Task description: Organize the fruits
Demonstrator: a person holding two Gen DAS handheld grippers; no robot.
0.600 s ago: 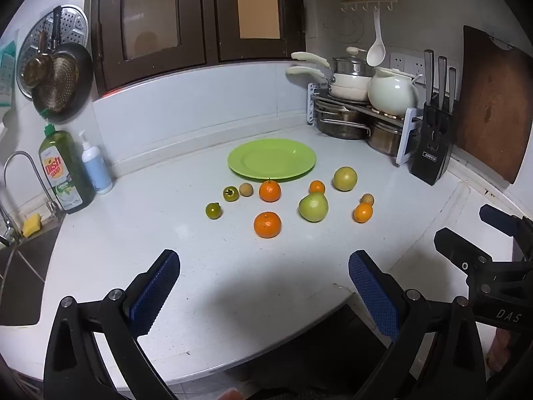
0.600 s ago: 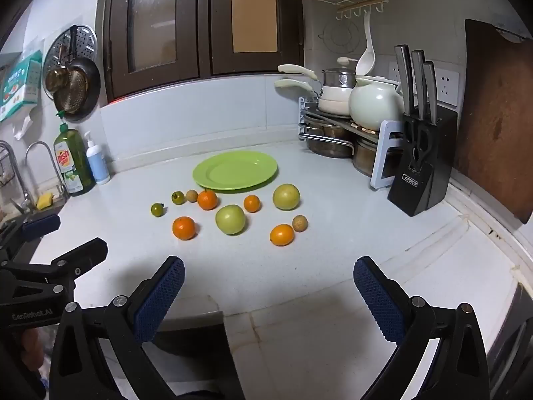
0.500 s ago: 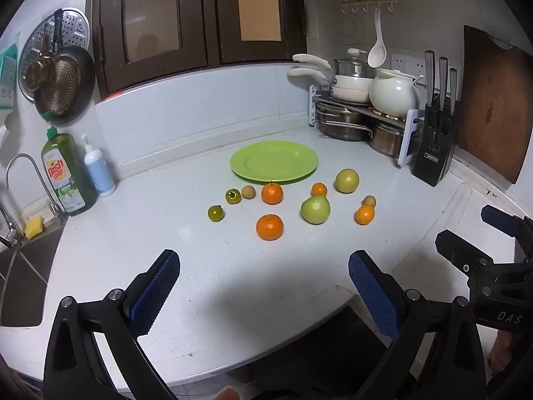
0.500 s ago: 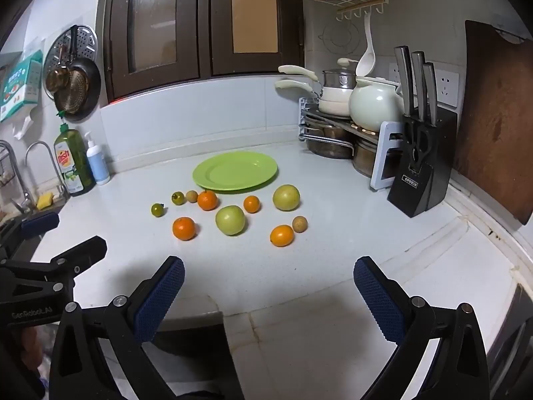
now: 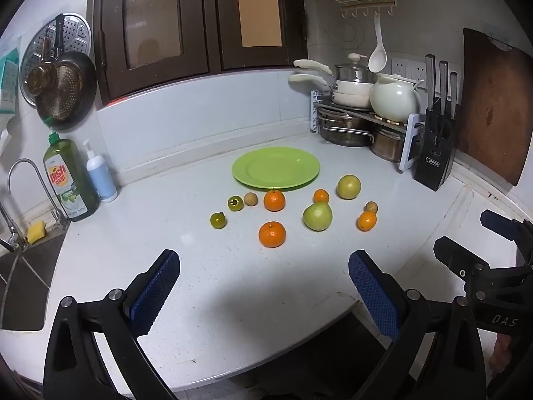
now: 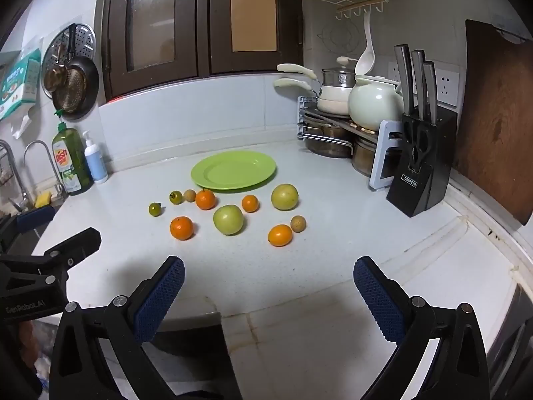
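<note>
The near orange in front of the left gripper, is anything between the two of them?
Nothing visible. Only bare counter lies between the open left gripper and the near orange. Beyond it, another orange sits on the line to the green plate.

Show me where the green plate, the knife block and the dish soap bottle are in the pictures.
green plate (image 5: 275, 167), left wrist view, centre of its flat face.
knife block (image 6: 421, 173), right wrist view, front of the black body.
dish soap bottle (image 5: 68, 180), left wrist view, on the label.
</note>
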